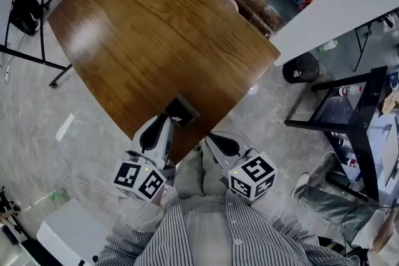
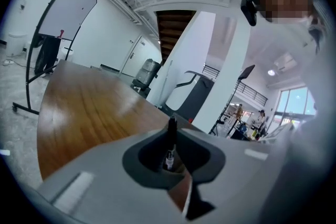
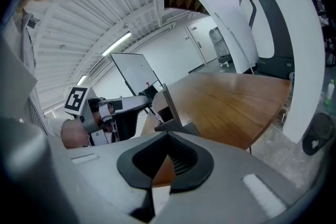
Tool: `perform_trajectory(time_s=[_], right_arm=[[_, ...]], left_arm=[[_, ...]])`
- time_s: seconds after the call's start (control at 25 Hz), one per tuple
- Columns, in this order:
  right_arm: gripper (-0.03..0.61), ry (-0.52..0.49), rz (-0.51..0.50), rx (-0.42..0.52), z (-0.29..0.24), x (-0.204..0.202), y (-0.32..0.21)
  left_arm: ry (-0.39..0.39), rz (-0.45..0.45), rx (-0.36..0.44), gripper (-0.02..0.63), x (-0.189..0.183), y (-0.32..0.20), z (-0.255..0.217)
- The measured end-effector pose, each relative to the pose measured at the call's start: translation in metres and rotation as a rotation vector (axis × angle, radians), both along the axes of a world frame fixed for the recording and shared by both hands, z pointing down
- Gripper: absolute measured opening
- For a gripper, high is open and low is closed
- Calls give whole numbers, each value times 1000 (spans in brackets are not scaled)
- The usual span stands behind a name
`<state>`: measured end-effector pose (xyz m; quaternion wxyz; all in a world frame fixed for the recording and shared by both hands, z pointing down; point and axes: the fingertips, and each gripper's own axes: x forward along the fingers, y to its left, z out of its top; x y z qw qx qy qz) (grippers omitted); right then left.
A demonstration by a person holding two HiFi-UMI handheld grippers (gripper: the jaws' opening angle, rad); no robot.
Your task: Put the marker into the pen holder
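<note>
The worktop (image 1: 156,28) is glossy brown wood with rounded corners, and it spreads wide toward twelve o'clock. The pen holder (image 1: 182,113), a dark square box, stands at its six o'clock edge. The left gripper (image 1: 163,119) is just beside the holder, at its seven o'clock. Its grey jaws are pinching a thin black marker (image 2: 170,139), which stands upright between them. The right gripper (image 1: 212,139) is beyond the edge, at the holder's four o'clock. Its jaws are pressed together at the tips with nothing inside.
</note>
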<state>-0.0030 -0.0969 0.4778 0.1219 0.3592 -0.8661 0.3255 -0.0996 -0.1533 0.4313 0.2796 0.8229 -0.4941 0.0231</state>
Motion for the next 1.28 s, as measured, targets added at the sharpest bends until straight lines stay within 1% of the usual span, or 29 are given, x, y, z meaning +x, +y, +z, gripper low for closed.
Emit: perform_trajectory(time_s=[0.28, 0.48, 0.6, 0.84, 0.92, 1.08, 1.28], right_arm=[[0, -16, 17, -53, 15, 7, 7], [0, -18, 28, -67, 19, 8, 4], [0, -24, 25, -72, 20, 8, 4], [0, -28, 13, -78, 21, 7, 2], [0, -29, 9, -78, 20, 6, 0], [0, -31, 3, -80, 21, 4, -1], [0, -36, -1, -85, 21, 5, -2]], left_arm=[[-38, 21, -32, 48, 12, 1, 28], [-104, 44, -43, 48, 16, -1, 40], [-130, 47, -34, 49, 20, -3, 41], [-299, 83, 13, 57, 24, -6, 41], [-326, 71, 15, 61, 22, -7, 42], [-354, 29, 3, 66, 14, -9, 45], [-405, 22, 19, 78, 13, -9, 46]])
